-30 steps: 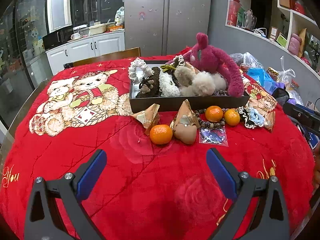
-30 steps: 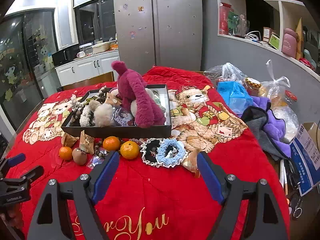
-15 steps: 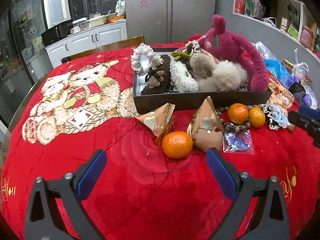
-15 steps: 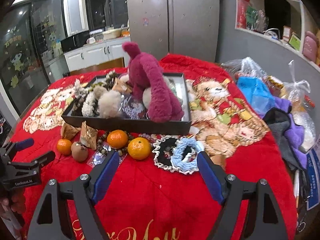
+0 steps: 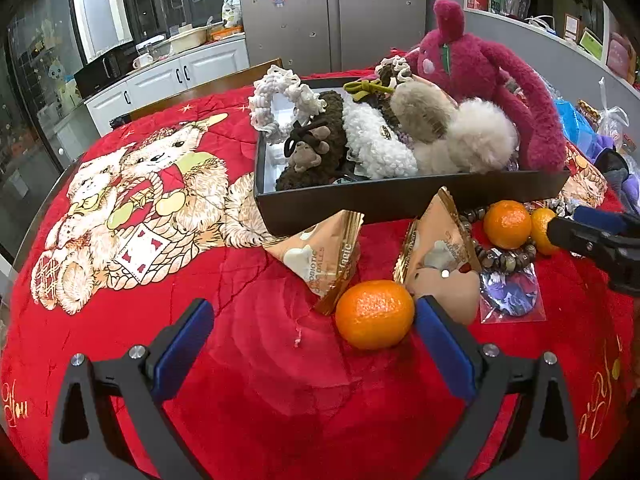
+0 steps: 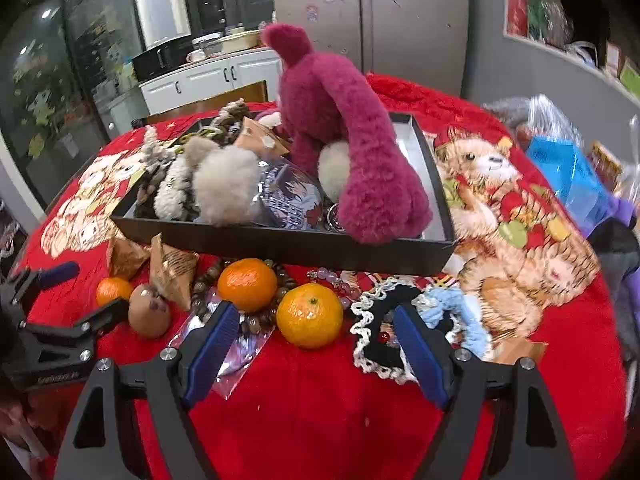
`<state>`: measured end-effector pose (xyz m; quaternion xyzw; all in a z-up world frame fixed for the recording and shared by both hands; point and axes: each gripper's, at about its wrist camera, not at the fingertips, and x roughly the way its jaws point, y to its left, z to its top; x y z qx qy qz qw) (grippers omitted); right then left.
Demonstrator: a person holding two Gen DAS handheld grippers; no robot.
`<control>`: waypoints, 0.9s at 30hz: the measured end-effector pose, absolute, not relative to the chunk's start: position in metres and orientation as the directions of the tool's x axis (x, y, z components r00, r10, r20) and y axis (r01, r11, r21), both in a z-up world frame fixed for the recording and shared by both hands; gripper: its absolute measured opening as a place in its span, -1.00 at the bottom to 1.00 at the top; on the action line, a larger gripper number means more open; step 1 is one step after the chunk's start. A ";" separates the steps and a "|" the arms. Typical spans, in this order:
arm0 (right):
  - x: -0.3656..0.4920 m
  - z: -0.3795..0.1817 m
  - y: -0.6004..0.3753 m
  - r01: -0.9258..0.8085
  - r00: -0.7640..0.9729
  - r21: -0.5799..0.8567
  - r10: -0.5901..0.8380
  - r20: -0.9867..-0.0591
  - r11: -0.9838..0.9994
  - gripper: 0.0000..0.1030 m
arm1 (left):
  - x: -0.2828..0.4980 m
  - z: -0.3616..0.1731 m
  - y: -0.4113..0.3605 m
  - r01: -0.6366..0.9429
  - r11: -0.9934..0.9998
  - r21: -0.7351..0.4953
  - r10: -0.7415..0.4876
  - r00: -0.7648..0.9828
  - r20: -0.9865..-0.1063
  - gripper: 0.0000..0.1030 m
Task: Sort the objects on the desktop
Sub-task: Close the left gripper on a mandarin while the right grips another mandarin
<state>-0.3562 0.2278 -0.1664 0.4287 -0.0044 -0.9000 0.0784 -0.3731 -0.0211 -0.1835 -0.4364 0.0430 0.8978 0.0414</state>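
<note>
Red blanket (image 5: 248, 360) in a kitchen; glossy tangerine (image 5: 374, 314) beside the tray (image 5: 400, 200); both grippers (image 5: 312, 344) (image 6: 316, 338) wide open, empty

Both grippers angled downward. Left gripper (image 5: 312, 332): jaws spread wide, nothing gripped btwn pads. Right gripper (image 6: 316, 340): jaws likewise held apart, nothing clamped.

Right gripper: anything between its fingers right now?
Right wrist view: the right gripper is open, and one tangerine sits on the red cloth just ahead between its fingers, untouched.
</note>
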 end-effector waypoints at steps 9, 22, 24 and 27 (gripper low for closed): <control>-0.363 -0.189 0.232 0.123 -0.611 0.157 -0.199 -0.766 -0.980 0.48 | -0.379 -0.204 -0.032 -0.093 -0.996 -0.010 0.061 -0.563 -0.824 1.00; -0.348 -0.178 0.224 0.163 -0.682 0.060 -0.156 -0.714 -0.985 0.47 | -0.380 -0.206 -0.030 -0.106 -0.994 -0.001 0.062 -0.570 -0.820 0.98; -0.344 -0.173 0.216 0.212 -0.693 0.044 -0.182 -0.698 -0.976 0.47 | -0.380 -0.206 -0.031 -0.106 -0.994 -0.005 0.065 -0.568 -0.820 0.98; -0.347 -0.178 0.205 0.234 -0.676 0.020 -0.177 -0.716 -0.972 0.47 | -0.381 -0.206 -0.032 -0.106 -0.994 -0.004 0.064 -0.569 -0.820 0.98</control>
